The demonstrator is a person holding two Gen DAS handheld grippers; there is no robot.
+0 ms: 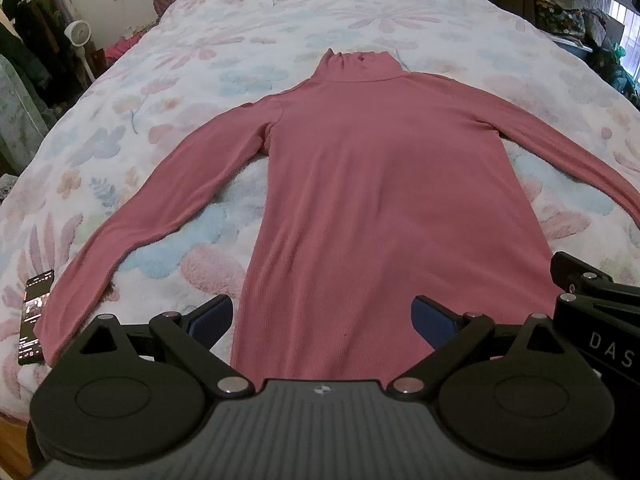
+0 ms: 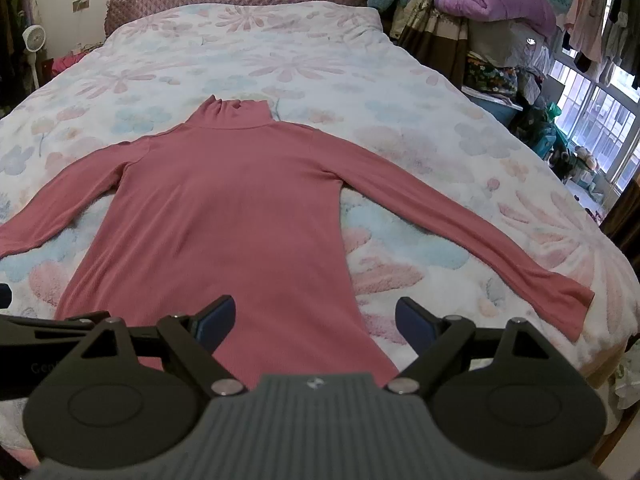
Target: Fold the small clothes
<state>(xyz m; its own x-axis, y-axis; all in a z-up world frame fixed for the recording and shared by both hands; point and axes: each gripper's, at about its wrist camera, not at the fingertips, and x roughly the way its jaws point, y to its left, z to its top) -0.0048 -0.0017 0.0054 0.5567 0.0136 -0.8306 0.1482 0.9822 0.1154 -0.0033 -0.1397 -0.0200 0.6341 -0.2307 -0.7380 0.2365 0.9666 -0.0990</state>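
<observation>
Pink turtleneck [image 1: 384, 200] flat, collar away, hem near, sleeves spread

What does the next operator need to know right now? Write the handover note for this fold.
Left gripper: open, empty, over the hem end of the pink turtleneck.
Right gripper: open, empty, at the same hem, nearer the right-hand edge of the body.
Turtleneck: spread flat on the floral bedspread, collar pointing toward the headboard, both sleeves stretched out to the sides.
A phone lies by the left sleeve cuff, at the bed edge.
Done: garment laid out only. No fold made yet.
Left: fold the sleeves in, then fold the body.
</observation>
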